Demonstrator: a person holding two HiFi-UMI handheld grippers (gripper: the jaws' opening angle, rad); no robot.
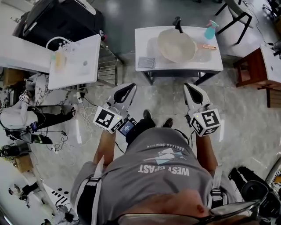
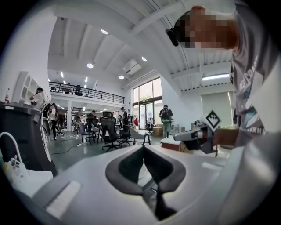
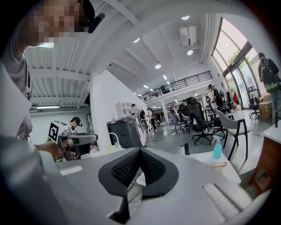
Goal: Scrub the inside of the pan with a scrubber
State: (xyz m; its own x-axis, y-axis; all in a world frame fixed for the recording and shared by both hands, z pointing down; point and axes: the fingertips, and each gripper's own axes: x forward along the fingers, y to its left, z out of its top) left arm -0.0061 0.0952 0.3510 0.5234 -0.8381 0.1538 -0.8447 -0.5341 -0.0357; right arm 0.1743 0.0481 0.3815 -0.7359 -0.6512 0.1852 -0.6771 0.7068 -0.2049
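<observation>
Both claws are clenched and empty: left gripper [image 1: 125, 93] and right gripper [image 1: 192, 91] side by side, pointing to twelve o'clock. Ahead, the pan [image 1: 177, 45] rests on a white table [image 1: 145, 38], with a grey pad [image 1: 146, 62] at its eight o'clock.

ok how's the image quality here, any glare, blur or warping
Head view: sharp, evenly lit, soft glare on the floor, pan clear. Left gripper view: heavy fisheye curving, black corners, the left claw filling the bottom. Right gripper view: same curving, windows blown out bright, a mosaic patch top left.
</observation>
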